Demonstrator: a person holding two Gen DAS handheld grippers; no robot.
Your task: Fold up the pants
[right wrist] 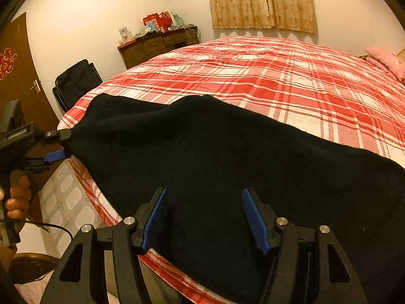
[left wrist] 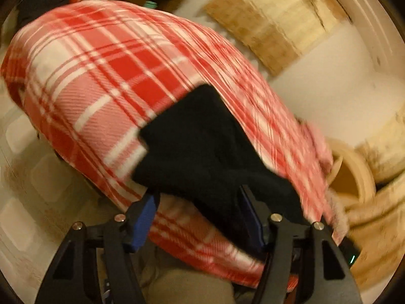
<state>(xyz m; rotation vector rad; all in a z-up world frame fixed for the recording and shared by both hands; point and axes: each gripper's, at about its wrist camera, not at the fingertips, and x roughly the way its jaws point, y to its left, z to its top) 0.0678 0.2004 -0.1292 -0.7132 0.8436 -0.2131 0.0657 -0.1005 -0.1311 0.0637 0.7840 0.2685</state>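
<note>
Pants [right wrist: 202,152] spread on plaid bed [right wrist: 291,76], edge overhanging | left gripper [left wrist: 200,217] jaws wide apart, black cloth draped between them, grip unclear | right gripper [right wrist: 205,215] jaws wide, over pants, holding nothing

Bed [right wrist: 291,81] in red plaid; wooden dresser [right wrist: 157,45] against white wall; beige curtain [right wrist: 260,2]; brown door [right wrist: 17,76].

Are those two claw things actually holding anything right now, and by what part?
Unclear. Both grippers, left and right, look open around the black pants' edge at the bed side.
</note>
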